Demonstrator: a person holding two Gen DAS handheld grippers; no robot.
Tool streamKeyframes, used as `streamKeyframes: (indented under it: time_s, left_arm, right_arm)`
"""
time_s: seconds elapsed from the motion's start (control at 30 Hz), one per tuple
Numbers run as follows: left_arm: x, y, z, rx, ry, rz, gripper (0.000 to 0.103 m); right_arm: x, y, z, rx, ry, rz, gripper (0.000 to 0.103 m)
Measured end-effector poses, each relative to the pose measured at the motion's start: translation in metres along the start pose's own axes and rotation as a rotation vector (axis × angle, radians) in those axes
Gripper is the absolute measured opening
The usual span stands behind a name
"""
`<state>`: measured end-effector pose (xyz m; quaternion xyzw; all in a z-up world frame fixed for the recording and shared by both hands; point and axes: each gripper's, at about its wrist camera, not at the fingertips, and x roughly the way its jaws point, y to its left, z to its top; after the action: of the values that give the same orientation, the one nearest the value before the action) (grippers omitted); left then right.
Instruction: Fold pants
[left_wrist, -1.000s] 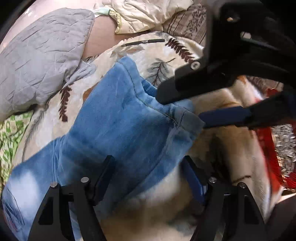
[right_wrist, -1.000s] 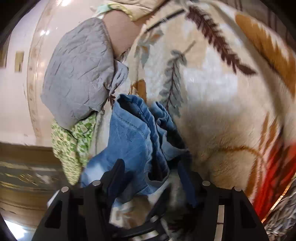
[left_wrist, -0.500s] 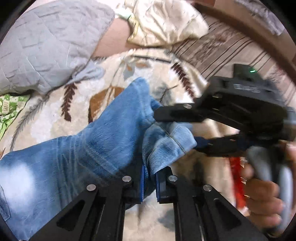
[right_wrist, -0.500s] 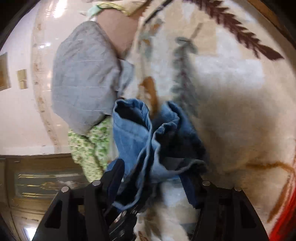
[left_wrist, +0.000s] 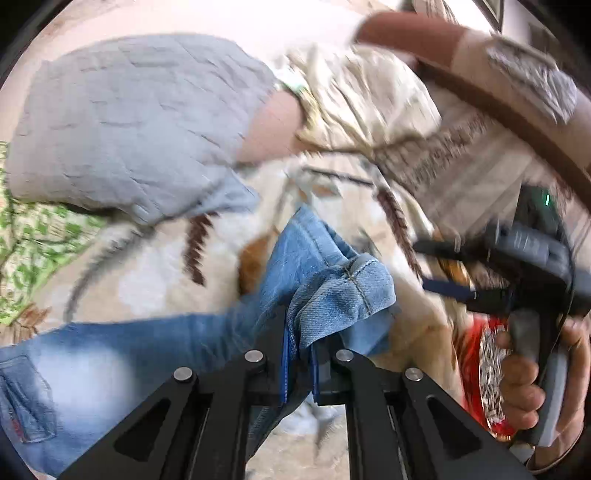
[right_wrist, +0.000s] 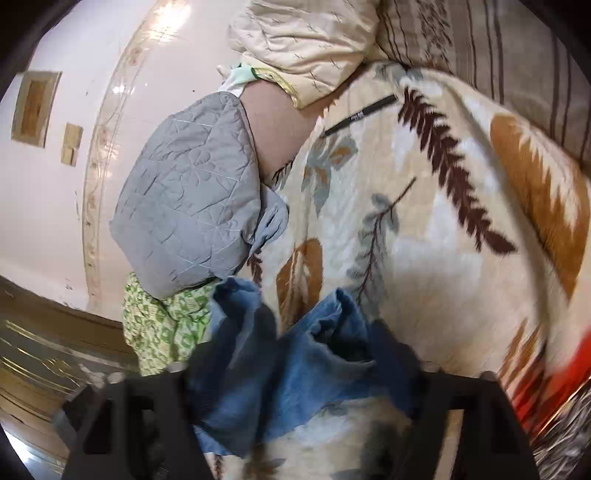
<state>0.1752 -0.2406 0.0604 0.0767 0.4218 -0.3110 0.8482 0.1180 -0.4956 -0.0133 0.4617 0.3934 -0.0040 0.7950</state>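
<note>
- left gripper (left_wrist: 298, 354), open 1.0 s ago, now clamped on jeans (left_wrist: 332, 295) hem, lifted
- right gripper (right_wrist: 303, 373) stays spread; jeans hem pulled from between its fingers

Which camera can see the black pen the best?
The right wrist view. There the black pen lies sharp and whole on the leaf-patterned blanket, near the cream pillow. The left wrist view is blurred by motion; only a faint dark streak shows where the pen might be.
</note>
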Motion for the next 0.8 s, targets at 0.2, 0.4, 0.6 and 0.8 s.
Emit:
streamKeyframes:
  time_s: [0.2,0.4,0.6,0.8]
  left_arm:
    - [-0.006,0.01,0.009,-0.025,-0.013,-0.017,0.009]
    - [-0.002,0.011,0.006,-0.037,0.001,-0.024,0.009]
    - [-0.011,0.009,0.006,-0.033,0.0,-0.035,0.009]
    - [0.007,-0.016,0.0,0.014,0.047,-0.103,0.009]
  right_arm:
    - [0.034,0.001,-0.007,-0.036,0.099,-0.015,0.078]
    - [0.05,0.003,-0.021,-0.084,0.219,-0.056,0.02]
    - [0.006,0.035,-0.045,-0.195,0.184,0.009,0.009]
    - [0.013,-0.002,-0.078,-0.189,0.282,-0.206,0.014]
